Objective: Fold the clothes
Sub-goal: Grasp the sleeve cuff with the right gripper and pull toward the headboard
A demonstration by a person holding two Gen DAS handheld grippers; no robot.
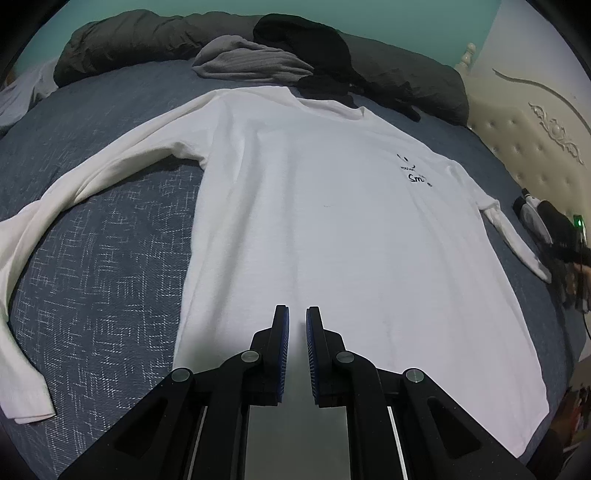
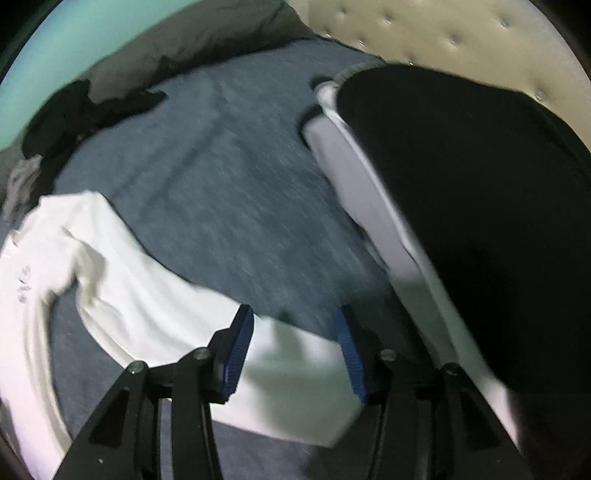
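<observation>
Right gripper jaws spread over the white long-sleeved cotton shirt sleeve's cuff end; left gripper jaws nearly closed, empty, at the hem

1. A bed covered in a blue-grey woven spread fills the room's foreground.
2. Behind it stands a teal wall, plain and evenly lit.
3. A dark grey duvet lies bunched along the far edge of the bed, against the wall.
4. To the right rises a cream tufted headboard, buttoned and trimmed with carved scrollwork and a turned finial.
5. From the right wrist camera, the same headboard and wall appear blurred.
6. Light is dim and cool, with soft shadows across the spread.
</observation>
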